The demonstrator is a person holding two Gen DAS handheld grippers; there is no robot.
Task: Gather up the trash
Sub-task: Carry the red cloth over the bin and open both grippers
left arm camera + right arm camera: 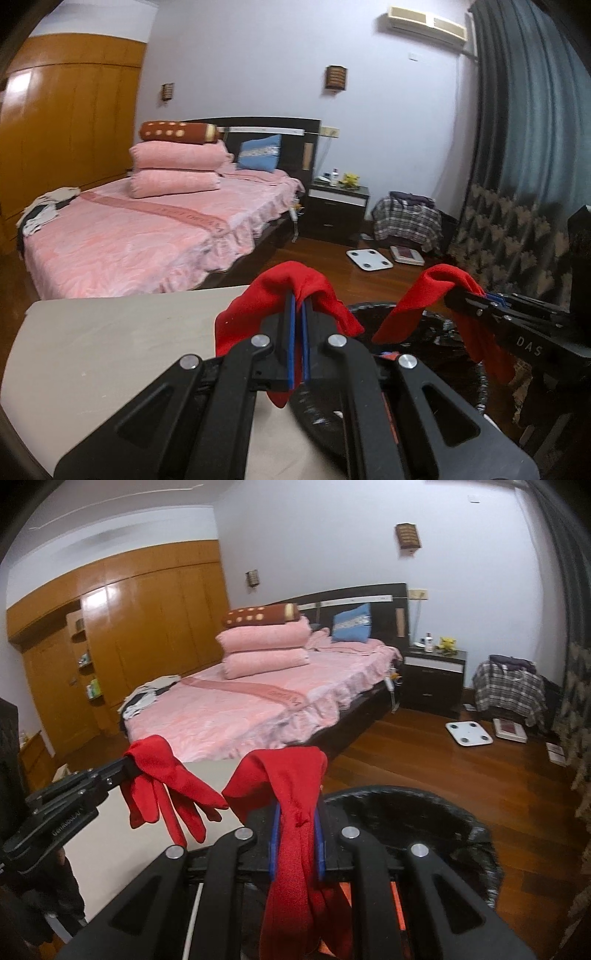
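Each gripper, left gripper [298, 306] and right gripper [297, 812], is clamped on a limp red glove [291, 291], [291, 775] beside the bench's [110, 332] edge over the bin [424, 812]; light, soft cloth, best pinched at a bunched fold.

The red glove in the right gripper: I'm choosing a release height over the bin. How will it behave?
Likely floppy: the red glove hangs limp from the right gripper. Probably light, so it may drift. Its cloth could snag on the bin rim.
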